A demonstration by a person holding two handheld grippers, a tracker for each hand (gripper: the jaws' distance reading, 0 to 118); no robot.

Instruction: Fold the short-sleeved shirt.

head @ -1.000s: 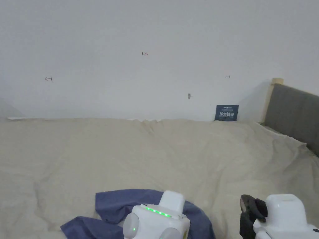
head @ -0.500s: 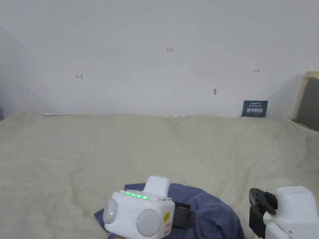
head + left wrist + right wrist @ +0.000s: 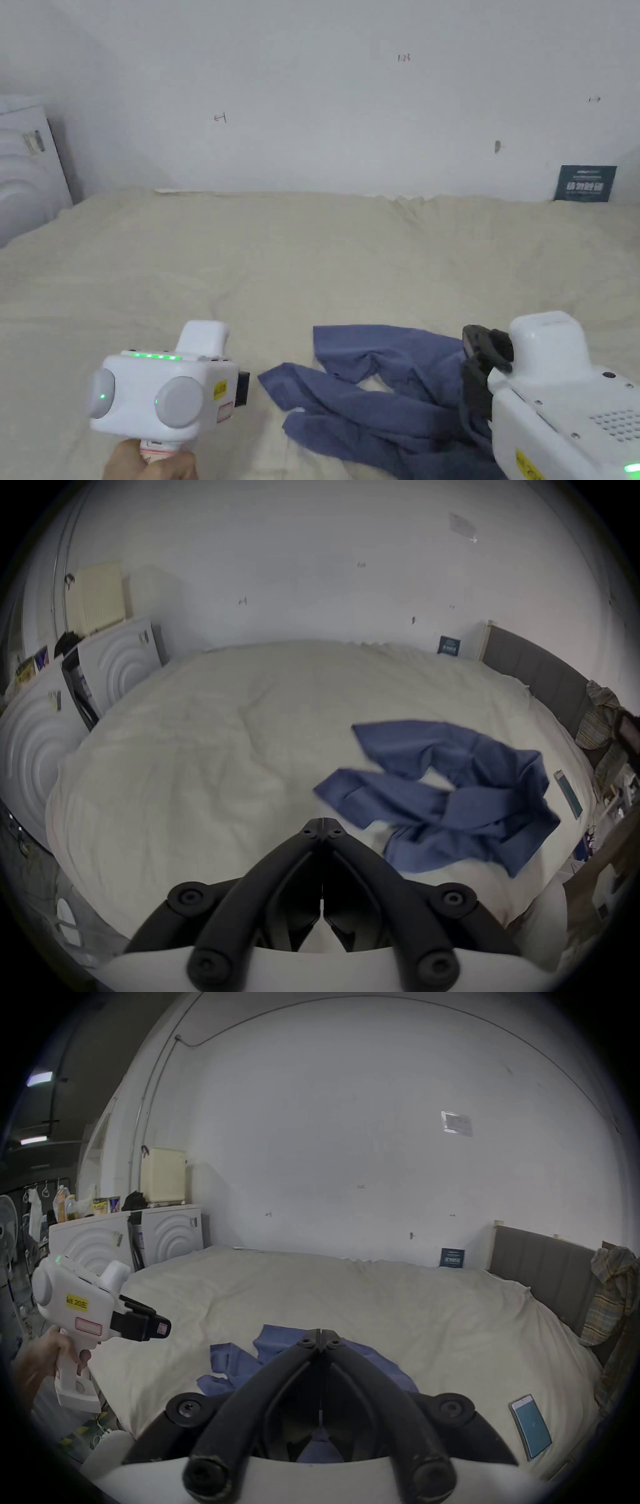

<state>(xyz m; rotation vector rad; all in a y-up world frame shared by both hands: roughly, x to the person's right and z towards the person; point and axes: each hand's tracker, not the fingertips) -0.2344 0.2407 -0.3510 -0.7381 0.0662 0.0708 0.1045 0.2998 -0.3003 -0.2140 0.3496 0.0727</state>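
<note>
Blue short-sleeved shirt [image 3: 400, 400] lies crumpled on the bed [image 3: 312, 262], soft and limp; grip its hem corners; left tongs [image 3: 322, 826] and right tongs [image 3: 321, 1336] both pressed together, empty

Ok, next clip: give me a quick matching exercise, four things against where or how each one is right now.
Things:
1. blue shirt
2. left gripper
3. phone
4. plaid cloth

States:
A. draped over the headboard
B. jaws shut, empty, held above the bed
C. crumpled on the bed sheet
D. flat near the bed's edge

Pairs: 1-C, 2-B, 3-D, 4-A
</note>
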